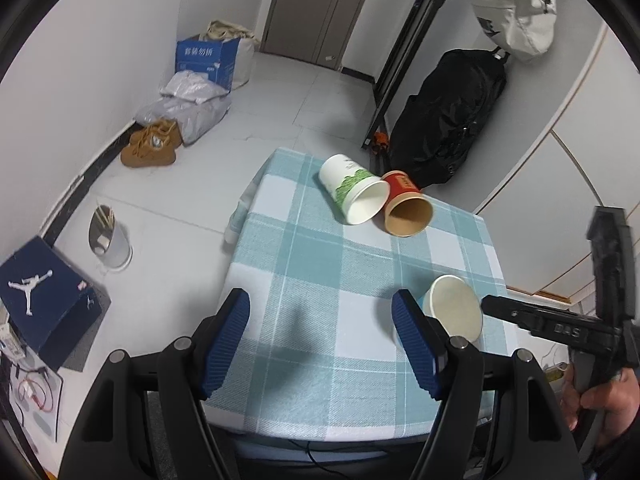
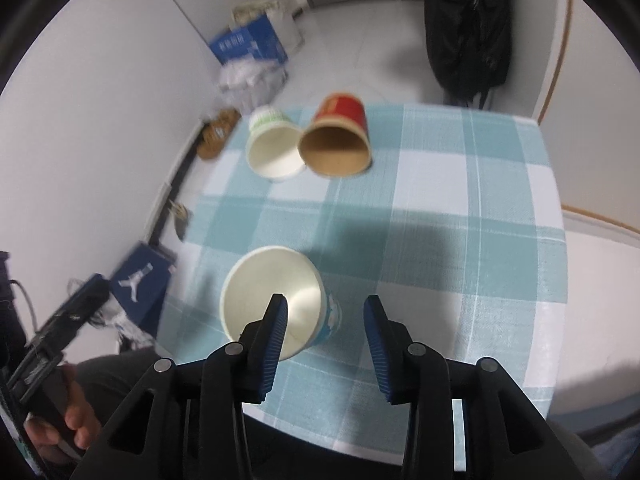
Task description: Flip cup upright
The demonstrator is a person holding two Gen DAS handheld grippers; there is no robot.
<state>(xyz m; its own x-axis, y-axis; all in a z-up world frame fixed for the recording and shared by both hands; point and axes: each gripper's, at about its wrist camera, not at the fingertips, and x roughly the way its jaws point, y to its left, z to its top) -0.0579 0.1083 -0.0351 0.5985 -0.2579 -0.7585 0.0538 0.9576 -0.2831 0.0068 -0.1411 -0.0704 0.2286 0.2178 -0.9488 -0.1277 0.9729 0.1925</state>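
Right hand-held gripper (image 2: 324,320) hangs wide and empty over the blue-printed cup (image 2: 276,300), which lies on its side nearest the counter's (image 2: 480,240) front edge, well short of the red cup (image 2: 340,136). One finger already overlaps its mouth; I'd centre both pads across the wall before closing gently, since paper crushes. Left hand-held gripper (image 1: 320,332) waits wide, empty.

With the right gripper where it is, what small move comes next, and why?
Probably shift the right gripper a little left so its open jaws straddle the blue cup. That cup lies on its side on the checked tablecloth, and only the left finger overlaps it; the gap sits beside it. The left gripper hangs open nearby, holding nothing.
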